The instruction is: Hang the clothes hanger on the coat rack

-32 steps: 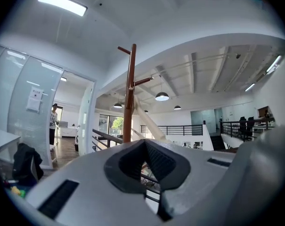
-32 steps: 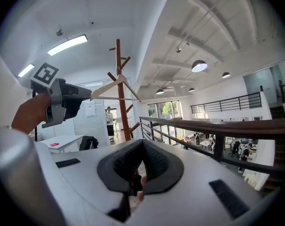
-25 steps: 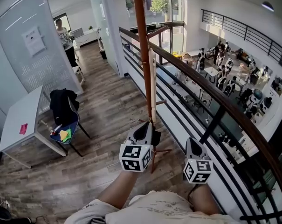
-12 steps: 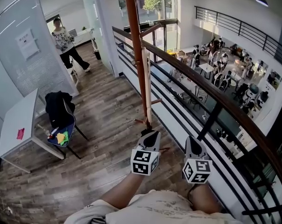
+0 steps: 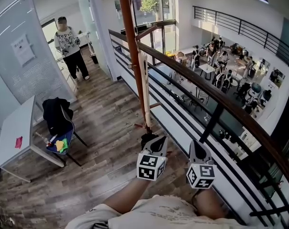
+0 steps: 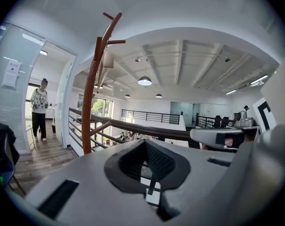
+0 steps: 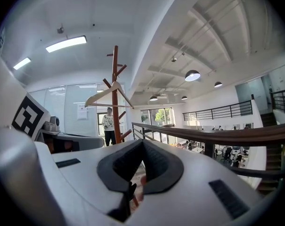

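I have both tools low in the head view, close to my body. The left gripper [image 5: 149,140] points at the foot of the coat rack [image 5: 131,46], and the right gripper [image 5: 196,149] sits just beside it, on the side of the railing [image 5: 182,68]. In the left gripper view the dark pads meet in a narrow V with nothing between them, so that tool is closed and empty. The right gripper view shows the same: jaws together, holding nothing. The clothes hanger [image 7: 97,96] is on the coat rack, hooked over a peg near the top of the pole. Its pale arms spread to either side and it is well apart from both tools (from the left gripper's camera I see it only edge-on, tucked against the pole). The rack stands on the wood floor just beside the railing. Further back a person [image 5: 68,44] stands by the glass wall, and a chair with a dark jacket [image 5: 56,116] is pulled up to a white table [image 5: 13,132].
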